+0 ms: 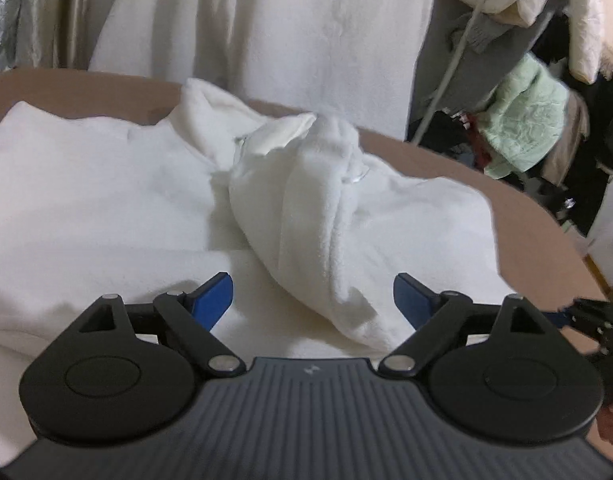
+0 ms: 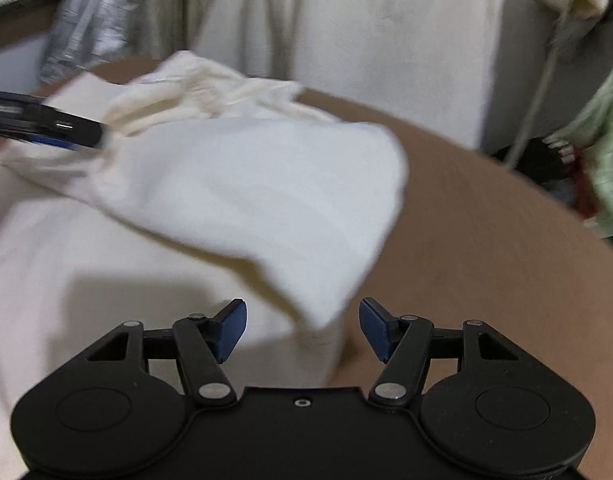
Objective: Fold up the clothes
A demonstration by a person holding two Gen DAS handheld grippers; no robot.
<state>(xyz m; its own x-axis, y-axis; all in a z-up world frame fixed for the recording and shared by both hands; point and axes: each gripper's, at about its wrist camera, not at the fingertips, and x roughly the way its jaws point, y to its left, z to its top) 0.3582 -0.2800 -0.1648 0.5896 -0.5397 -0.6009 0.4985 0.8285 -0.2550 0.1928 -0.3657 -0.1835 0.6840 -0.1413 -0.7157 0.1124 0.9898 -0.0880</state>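
Note:
A white fleece garment (image 1: 106, 200) lies spread on the round brown table (image 1: 546, 232). One sleeve (image 1: 318, 216) is folded diagonally across its middle, its cuff lying between the blue pads of my left gripper (image 1: 313, 300), which is open and empty just above the cloth. The right wrist view shows the same garment (image 2: 66, 280) with the sleeve (image 2: 258, 200) draped over it. My right gripper (image 2: 302, 330) is open and empty, hovering over the sleeve's cuff at the garment's right edge. The left gripper's body (image 2: 46, 126) shows at far left there.
White curtains (image 1: 266, 28) hang behind the table. A rack of clothes, among them a pale green garment (image 1: 522, 120), stands at the right. Silver foil (image 2: 86, 20) is at the back left. Bare table (image 2: 486, 260) lies right of the garment.

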